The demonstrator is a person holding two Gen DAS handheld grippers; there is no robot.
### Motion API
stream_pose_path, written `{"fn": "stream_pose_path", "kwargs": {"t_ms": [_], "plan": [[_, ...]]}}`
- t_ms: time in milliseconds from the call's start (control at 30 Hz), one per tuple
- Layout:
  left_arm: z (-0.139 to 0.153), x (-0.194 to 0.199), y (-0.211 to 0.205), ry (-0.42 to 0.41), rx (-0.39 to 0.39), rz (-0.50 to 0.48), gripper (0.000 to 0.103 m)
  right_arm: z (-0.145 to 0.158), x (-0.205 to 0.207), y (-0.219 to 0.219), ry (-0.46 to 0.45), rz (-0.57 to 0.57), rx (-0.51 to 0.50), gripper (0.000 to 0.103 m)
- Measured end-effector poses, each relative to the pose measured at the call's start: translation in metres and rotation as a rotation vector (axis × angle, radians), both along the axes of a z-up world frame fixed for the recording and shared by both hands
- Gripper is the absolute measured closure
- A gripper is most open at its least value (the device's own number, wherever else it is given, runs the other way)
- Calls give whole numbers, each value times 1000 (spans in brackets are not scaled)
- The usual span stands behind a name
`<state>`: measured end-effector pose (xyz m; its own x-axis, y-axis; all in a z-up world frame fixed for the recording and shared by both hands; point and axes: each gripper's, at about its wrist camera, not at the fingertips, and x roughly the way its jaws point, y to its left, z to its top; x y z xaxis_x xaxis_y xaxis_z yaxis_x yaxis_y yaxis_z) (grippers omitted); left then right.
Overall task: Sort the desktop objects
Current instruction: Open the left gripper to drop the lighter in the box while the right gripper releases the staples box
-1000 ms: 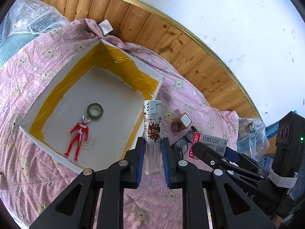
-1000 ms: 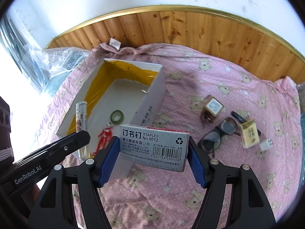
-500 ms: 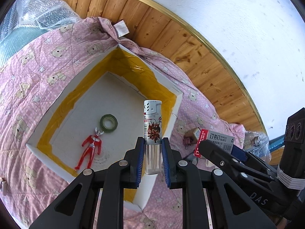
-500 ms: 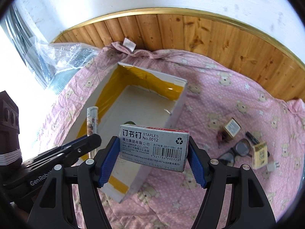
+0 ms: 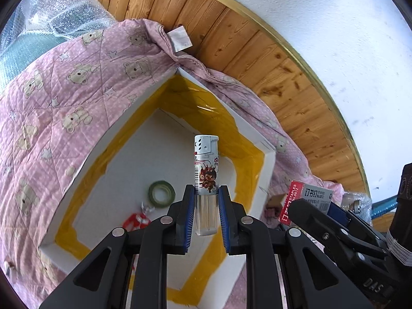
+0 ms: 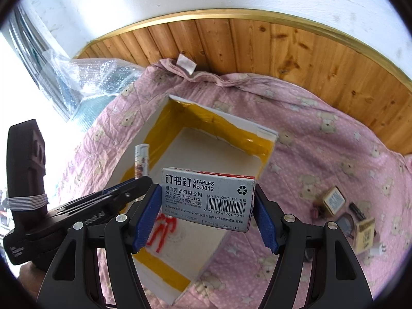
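My left gripper (image 5: 205,206) is shut on a lighter (image 5: 206,170) with a cartoon label, held upright over the white box (image 5: 269,154) lined with yellow tape. Inside the box lie a green tape roll (image 5: 161,194) and a red toy figure (image 5: 136,220), the figure half hidden by my fingers. My right gripper (image 6: 206,211) is shut on a grey staples box (image 6: 208,198), held above the white box's (image 6: 265,131) near right side. The lighter (image 6: 142,162) and left gripper (image 6: 123,190) show at the left of the right wrist view, the toy figure (image 6: 162,234) below the staples.
A pink bear-print quilt (image 6: 322,154) covers the surface. Glasses (image 6: 346,222), two small cartons (image 6: 333,199) and other small items lie on it to the right. Bubble wrap (image 6: 97,77) sits at the back left. A wooden panel (image 6: 283,43) and white wall stand behind.
Both grippers have moved forward and left with their loads, from beside the white box to over it. The box now looks larger and nearer in both views.
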<state>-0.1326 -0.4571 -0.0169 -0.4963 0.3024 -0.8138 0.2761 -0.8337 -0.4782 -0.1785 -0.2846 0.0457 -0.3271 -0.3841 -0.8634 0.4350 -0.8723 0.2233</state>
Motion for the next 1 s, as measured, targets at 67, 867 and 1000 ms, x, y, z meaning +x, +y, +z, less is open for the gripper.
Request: {"fn": "stream_pose_path", "kwargs": {"t_ms": [67,867,1000], "plan": [[-4,-9,-2,-7,-2,-2,84,-4,-7,-5,-7,7,-1,32],[-51,-47,-17,-98,9,11,60,-49,-32,-20,-67,59,-7,30],[-49,-45,-22,-100,16,23,60,-52,-31,-21,-76,55,5,30]]}}
